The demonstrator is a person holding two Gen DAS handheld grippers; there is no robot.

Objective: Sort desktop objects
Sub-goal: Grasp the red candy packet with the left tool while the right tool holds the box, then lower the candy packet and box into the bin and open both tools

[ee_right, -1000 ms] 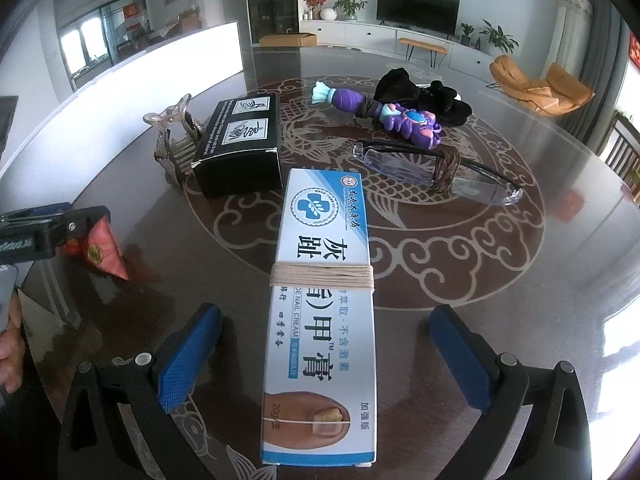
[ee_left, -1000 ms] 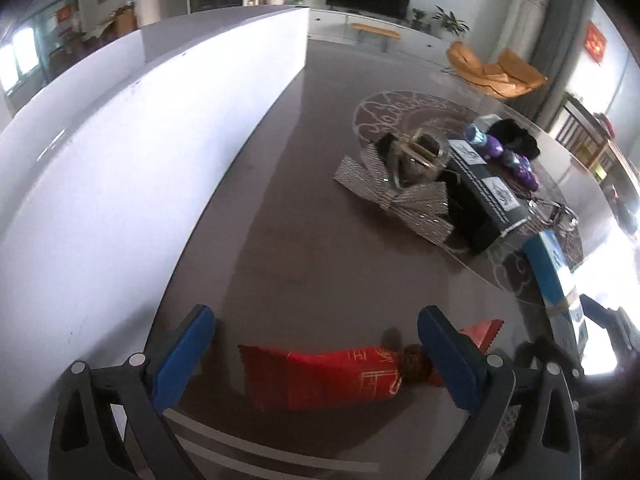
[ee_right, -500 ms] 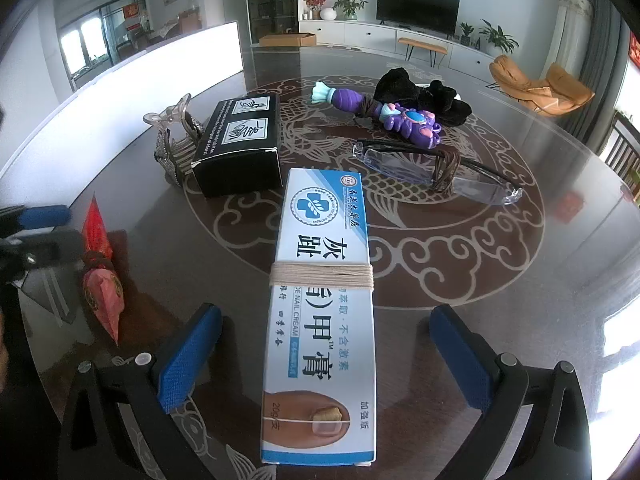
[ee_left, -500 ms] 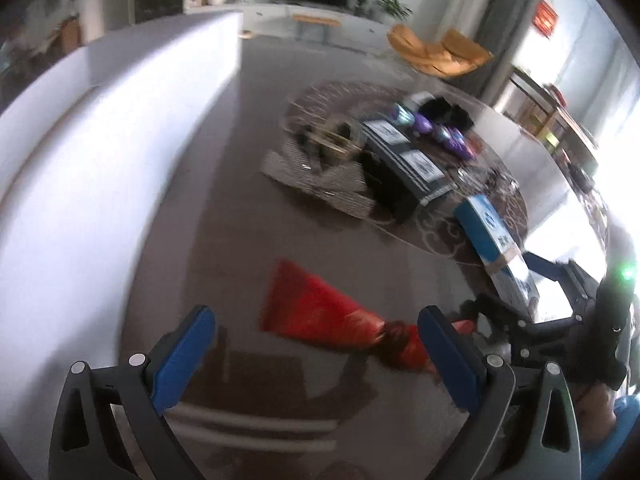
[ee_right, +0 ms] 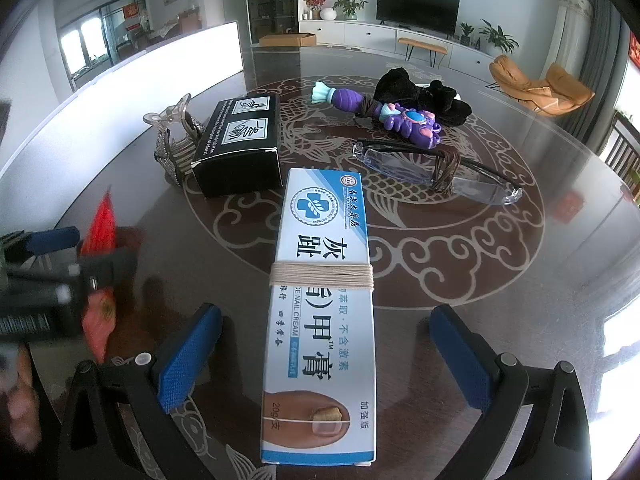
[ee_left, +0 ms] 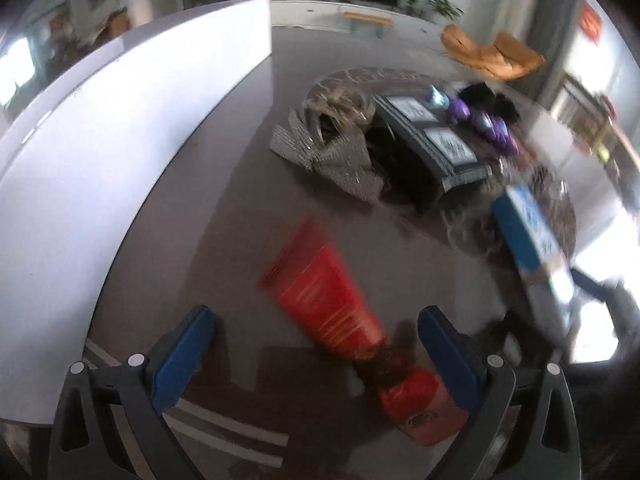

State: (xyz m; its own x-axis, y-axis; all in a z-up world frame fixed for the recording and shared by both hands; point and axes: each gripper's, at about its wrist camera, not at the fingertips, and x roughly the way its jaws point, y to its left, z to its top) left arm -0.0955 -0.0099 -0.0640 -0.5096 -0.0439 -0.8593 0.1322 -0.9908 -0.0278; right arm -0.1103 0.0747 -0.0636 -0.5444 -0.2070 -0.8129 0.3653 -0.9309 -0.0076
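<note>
Dark glossy round table (ee_right: pixel 500 280) with pale scrollwork, living room behind. Left gripper (ee_left: pixel 316 344) spread wide, holding nothing, low over a red tied pouch (ee_left: pixel 324 300) lying flat between the fingers, its knotted end close by the right-hand pad; view blurred. Right gripper (ee_right: pixel 324 356) likewise wide apart, straddling but not touching a blue-and-white nail cream box (ee_right: pixel 320 320) bound with tan string. Beyond: black carton (ee_right: pixel 240 152) just past the box's far end, silver glitter bow (ee_left: pixel 328 152) beside it, purple toy (ee_right: pixel 384 112), clear glasses (ee_right: pixel 436 172), black cloth (ee_right: pixel 420 96).
</note>
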